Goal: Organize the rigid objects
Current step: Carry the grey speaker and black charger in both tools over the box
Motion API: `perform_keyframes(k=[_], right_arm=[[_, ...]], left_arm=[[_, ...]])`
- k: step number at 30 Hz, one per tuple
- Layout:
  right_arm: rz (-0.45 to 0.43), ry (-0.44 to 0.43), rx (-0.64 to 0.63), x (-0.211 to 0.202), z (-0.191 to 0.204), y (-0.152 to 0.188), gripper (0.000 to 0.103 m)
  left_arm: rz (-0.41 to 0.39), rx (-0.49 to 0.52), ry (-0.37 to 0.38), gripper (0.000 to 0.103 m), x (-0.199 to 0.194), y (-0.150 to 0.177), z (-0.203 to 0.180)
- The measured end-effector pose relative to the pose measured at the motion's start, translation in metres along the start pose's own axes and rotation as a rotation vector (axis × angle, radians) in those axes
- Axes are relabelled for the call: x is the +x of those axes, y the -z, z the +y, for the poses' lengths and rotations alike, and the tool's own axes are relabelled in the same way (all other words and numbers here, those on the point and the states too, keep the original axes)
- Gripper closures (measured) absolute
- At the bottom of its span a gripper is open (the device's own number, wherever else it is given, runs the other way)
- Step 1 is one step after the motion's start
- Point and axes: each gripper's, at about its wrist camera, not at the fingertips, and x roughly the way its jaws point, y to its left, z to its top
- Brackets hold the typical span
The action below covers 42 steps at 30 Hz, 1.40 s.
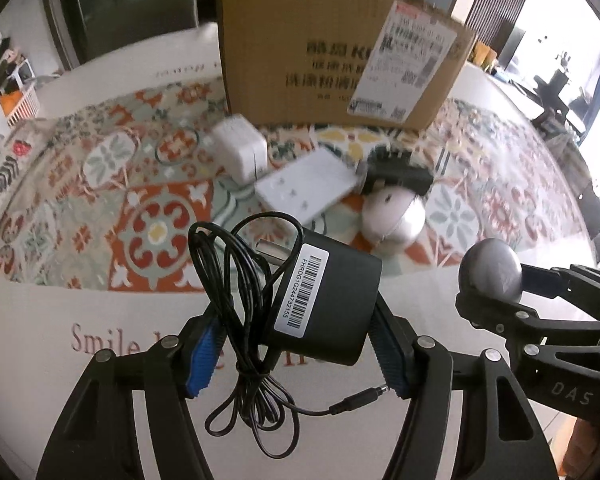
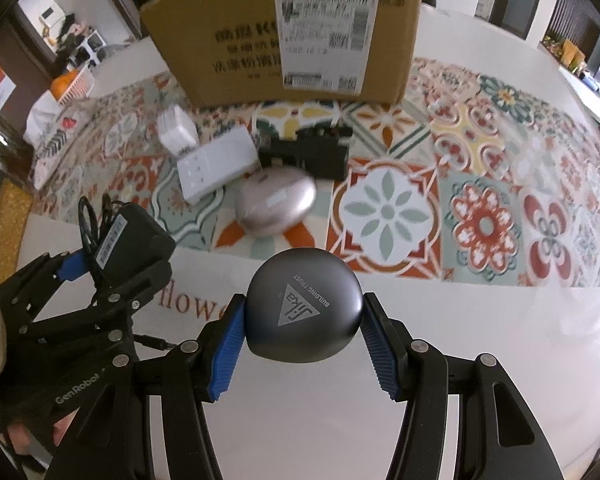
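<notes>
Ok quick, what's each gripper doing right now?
Left gripper: closed on the black power adapter, with its cord hanging loose.
Right gripper: closed on the round grey case.

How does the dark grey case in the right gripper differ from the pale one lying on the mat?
The dark grey case is charcoal with a printed triangle logo; the pale case is light silvery-pink with only a faint label. The dark grey case is clamped in the right gripper off the table; the pale case lies loose on the patterned mat against a black block. Both are smooth, rounded pebble shapes.
</notes>
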Motion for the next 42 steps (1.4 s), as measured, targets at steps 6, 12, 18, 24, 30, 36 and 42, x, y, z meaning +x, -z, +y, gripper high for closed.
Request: perform_keyframes(k=[6, 12, 18, 24, 30, 36, 42], right_arm=[[-0.086, 0.012, 0.004, -0.027, -0.003, -0.018, 0.046], [-0.184, 0.024, 0.001, -0.056, -0.003, -0.037, 0.046], [-0.273, 0.029, -0.006, -0.08, -0.002, -0.056, 0.046], [-0.352, 0.034, -0.012, -0.099, -0.001, -0.078, 0.046], [-0.414, 0.027, -0.016, -0.115, -0.002, -0.102, 0.046], [-0.453, 0.028, -0.013, -0.127, -0.005, -0.124, 0.046], [-0.471, 0.025, -0.022, -0.136, -0.004, -0.147, 0.046]], left_arm=[[-0.078, 0.005, -0.001, 0.037, -0.024, -0.024, -0.004], [-0.166, 0.025, 0.004, 0.037, -0.049, -0.049, -0.008], [-0.248, 0.036, 0.004, 0.037, -0.07, -0.075, -0.009], [-0.309, 0.042, -0.007, 0.037, -0.086, -0.099, -0.009], [-0.338, 0.057, -0.019, 0.037, -0.098, -0.125, -0.011], [-0.371, 0.094, -0.056, 0.037, -0.112, -0.149, -0.016], [-0.391, 0.112, -0.068, 0.037, -0.123, -0.176, -0.02]])
